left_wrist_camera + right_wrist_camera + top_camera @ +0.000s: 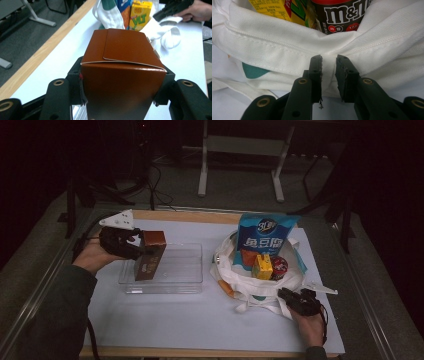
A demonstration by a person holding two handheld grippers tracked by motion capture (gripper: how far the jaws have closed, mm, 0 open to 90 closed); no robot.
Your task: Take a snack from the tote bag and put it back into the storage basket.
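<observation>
Gripping a fold of white woven bag [287, 50] cloth, right gripper [328, 75] sits at the bag's near rim, black ridged jaws narrowed with a slim gap and fabric pinched between them. High view puts that gripper [298, 301] at the near right of the white table [190, 320], hand behind it. Bag is soft canvas, stitched hem, slumped open, with a teal patch on its side. Inside it: yellow drink carton [262, 266], boxy and glossy; dark round candy tub [278, 267] with red lid just beside it; blue crinkly snack pouch [265, 237] standing upright behind both.

Left gripper [131, 245] is at the far left, jaws spread fairly wide and clamped on the two sides of a brown box [122, 75]. Box is smooth matte cardboard, rectangular, flap top tucked shut. It stands tilted over the left end of a clear plastic tray [175, 270], a shallow rectangle with rounded corners. Cannot tell if the box bottom touches the tray.
</observation>
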